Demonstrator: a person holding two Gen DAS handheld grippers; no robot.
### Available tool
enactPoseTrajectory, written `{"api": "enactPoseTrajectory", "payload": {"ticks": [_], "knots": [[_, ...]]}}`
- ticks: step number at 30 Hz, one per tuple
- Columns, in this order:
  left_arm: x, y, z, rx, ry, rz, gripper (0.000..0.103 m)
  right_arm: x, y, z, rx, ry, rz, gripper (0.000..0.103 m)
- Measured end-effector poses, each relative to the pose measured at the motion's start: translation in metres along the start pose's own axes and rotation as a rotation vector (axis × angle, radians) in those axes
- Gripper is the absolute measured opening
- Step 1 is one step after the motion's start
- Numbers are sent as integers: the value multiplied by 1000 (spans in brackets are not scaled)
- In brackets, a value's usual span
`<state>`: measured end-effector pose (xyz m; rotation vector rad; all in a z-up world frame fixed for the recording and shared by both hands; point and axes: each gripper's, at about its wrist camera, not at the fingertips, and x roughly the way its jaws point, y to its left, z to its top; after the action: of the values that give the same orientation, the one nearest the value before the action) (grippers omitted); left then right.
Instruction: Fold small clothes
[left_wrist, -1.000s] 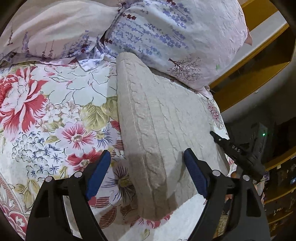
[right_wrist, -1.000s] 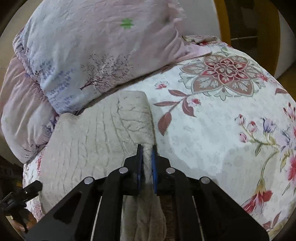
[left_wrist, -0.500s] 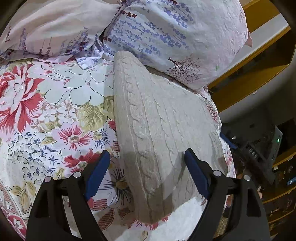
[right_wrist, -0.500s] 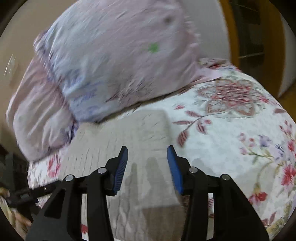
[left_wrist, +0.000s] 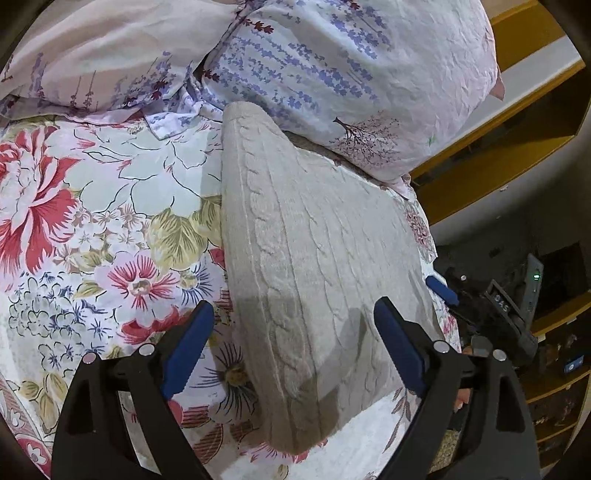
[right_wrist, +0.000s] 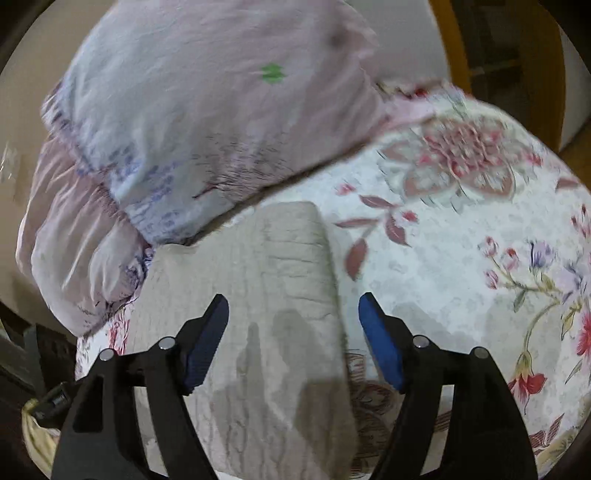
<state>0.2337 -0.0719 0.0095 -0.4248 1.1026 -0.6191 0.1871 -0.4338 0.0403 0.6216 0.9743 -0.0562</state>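
Cream cable-knit garment (left_wrist: 317, 266), folded into a thick oblong, lies flat on the floral bedsheet (left_wrist: 110, 236) printed with red and pink blooms. Its far end sits against the pale lavender-print pillow (left_wrist: 351, 74); a second, pinker pillow (left_wrist: 103, 48) is at upper left of the left wrist view.

Left gripper (left_wrist: 293, 345): black frame, blue pads, jaws spread wide, holding nothing. It hovers over the garment's near end, the left pad over the sheet beside the folded edge, the right pad over the knit.

Right gripper (right_wrist: 293, 339): jaws likewise wide apart and empty, poised above the garment (right_wrist: 266, 295). The right wrist view is motion-blurred, so whether the pads touch the fabric cannot be told. Its right pad sits past the garment's right edge, over the sheet (right_wrist: 461, 258). In the left wrist view this gripper (left_wrist: 480, 306) shows at the bed's right edge, beside the garment.
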Motion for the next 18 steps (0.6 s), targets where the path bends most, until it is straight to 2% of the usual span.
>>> {"api": "enactPoseTrajectory", "payload": {"ticks": [7, 18], "knots": [[6, 9, 4, -44, 19, -38, 89, 25, -24, 2, 108, 116, 106, 72], [21, 12, 16, -65, 44, -105, 88, 39, -11, 1, 31, 180, 217, 66]]}}
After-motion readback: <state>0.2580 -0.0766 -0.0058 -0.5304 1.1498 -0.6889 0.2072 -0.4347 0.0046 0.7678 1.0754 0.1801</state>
